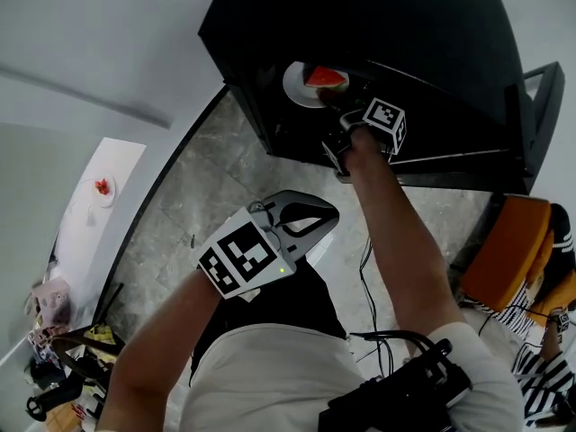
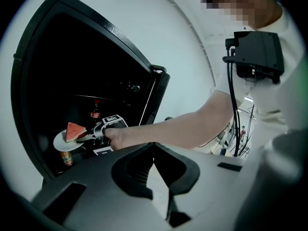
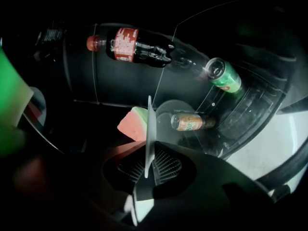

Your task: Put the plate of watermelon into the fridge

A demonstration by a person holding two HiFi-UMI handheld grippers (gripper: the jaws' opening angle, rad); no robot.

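Observation:
The white plate (image 1: 295,86) with a watermelon wedge (image 1: 326,77) is held inside the open black fridge (image 1: 432,52). My right gripper (image 1: 335,104) is shut on the plate's near rim. In the right gripper view the plate (image 3: 149,129) stands edge-on between the jaws, with the wedge (image 3: 134,122) on its left side. The left gripper view shows plate (image 2: 62,142), wedge (image 2: 75,130) and right gripper (image 2: 91,134) just above a lower shelf. My left gripper (image 1: 317,218) hangs back over the floor, shut with nothing in it (image 2: 154,146).
Inside the fridge lie a cola bottle (image 3: 130,44), a green can (image 3: 225,75) and an orange drink bottle (image 3: 190,121). The fridge door (image 1: 540,106) stands open at right. An orange chair (image 1: 508,250), floor cables (image 1: 364,277) and a side table with another watermelon plate (image 1: 103,187) surround me.

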